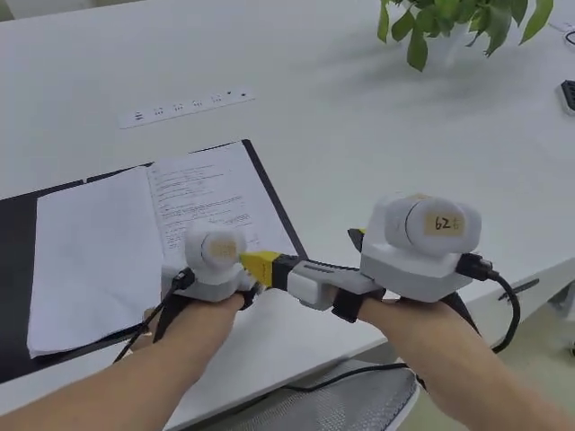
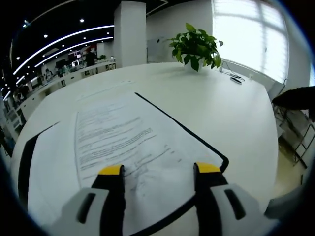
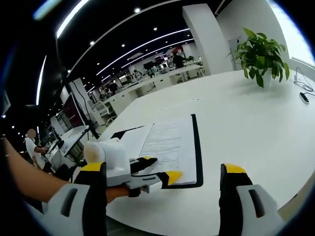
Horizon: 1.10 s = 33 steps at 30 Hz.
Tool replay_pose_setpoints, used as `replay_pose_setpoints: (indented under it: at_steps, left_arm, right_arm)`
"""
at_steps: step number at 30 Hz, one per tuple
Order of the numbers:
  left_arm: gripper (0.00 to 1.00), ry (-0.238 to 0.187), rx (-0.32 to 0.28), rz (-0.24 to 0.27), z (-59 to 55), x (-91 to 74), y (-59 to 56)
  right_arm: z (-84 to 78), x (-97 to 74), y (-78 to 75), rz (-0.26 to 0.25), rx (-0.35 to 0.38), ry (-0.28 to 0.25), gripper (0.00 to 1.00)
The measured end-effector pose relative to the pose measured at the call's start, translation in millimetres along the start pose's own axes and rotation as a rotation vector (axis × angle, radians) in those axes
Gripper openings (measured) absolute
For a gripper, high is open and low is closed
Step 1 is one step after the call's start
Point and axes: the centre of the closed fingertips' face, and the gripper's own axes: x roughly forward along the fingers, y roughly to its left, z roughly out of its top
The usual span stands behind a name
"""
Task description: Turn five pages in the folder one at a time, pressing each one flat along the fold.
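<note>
My left claw (image 2: 160, 169) is open. Its two yellow tips are apart, low over the near corner of the printed page (image 2: 118, 132). It grips nothing, and I cannot tell if the tips touch the paper. My right claw (image 3: 162, 169) is open wide too and holds nothing. It sits off the right side of the folder (image 1: 16, 269), over the bare white bench (image 1: 377, 144), and points across at the left claw. The black folder lies open and flat on the bench, near the front edge. The printed page is on its right side and a blank white page (image 1: 90, 251) is on its left. Farther back I see a white plug strip (image 1: 184, 106) in the bench, and a green plant (image 1: 458, 22) well apart at the far right.
</note>
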Motion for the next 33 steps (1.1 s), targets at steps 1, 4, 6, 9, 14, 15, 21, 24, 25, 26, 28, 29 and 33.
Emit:
replay_pose_setpoints:
  at_steps: [1,4,6,9,14,15,21,24,25,26,28,29,33]
  left_arm:
    - [0.56,-0.015,0.011,-0.005,-1.5,-1.1,0.6]
    - [0.53,-0.063,0.021,-0.016,-1.1,-2.9,2.4]
    - [0.51,-0.068,0.018,-0.022,-2.4,-3.0,5.1]
    - [0.49,-0.076,0.026,-0.029,-1.8,-1.2,7.2]
    - [0.45,-0.102,0.022,-0.032,-2.3,-0.9,10.8]
    - [0.45,-0.108,0.020,-0.034,-2.3,-1.7,12.2]
    - [0.34,-0.128,0.025,-0.027,-1.5,-2.4,23.9]
    - [0.28,-0.129,0.022,-0.027,-1.1,-2.8,26.1]
    - [0.24,-0.132,0.022,-0.020,-0.8,-3.5,27.9]
    - [0.23,-0.131,0.028,-0.024,-1.3,-3.7,26.5]
    - [0.10,-0.124,-0.003,0.034,-3.3,-4.6,38.7]
    - [0.07,-0.132,0.008,-0.005,-1.9,-3.2,34.9]
    - [0.07,-0.133,0.024,-0.013,-2.5,-2.8,32.3]
  right_arm:
    - [0.5,0.2,0.2,0.002,0.007,-0.004,0.96]
    - [0.9,0.5,0.2,0.003,0.006,-0.007,0.95]
    - [0.5,0.8,0.6,0.005,0.007,-0.008,0.95]
    - [-1.5,1.5,0.6,0.007,0.008,-0.004,0.95]
    - [-5.2,3.2,0.8,0.006,0.010,0.009,0.95]
    - [-5.5,3.4,0.8,0.006,0.010,0.008,0.95]
    - [-9.0,6.4,-1.6,0.001,0.014,0.022,0.95]
    - [-8.7,10.2,-2.8,-0.002,0.018,0.026,0.94]
    - [-9.5,12.3,-2.7,-0.001,0.017,0.033,0.94]
    - [-9.5,13.6,-2.8,-0.001,0.016,0.034,0.94]
    - [-10.9,17.0,-2.3,0.005,0.017,0.044,0.94]
    - [-11.7,18.3,-2.5,0.005,0.018,0.049,0.94]
    - [-15.1,25.7,-4.0,0.011,0.016,0.067,0.93]
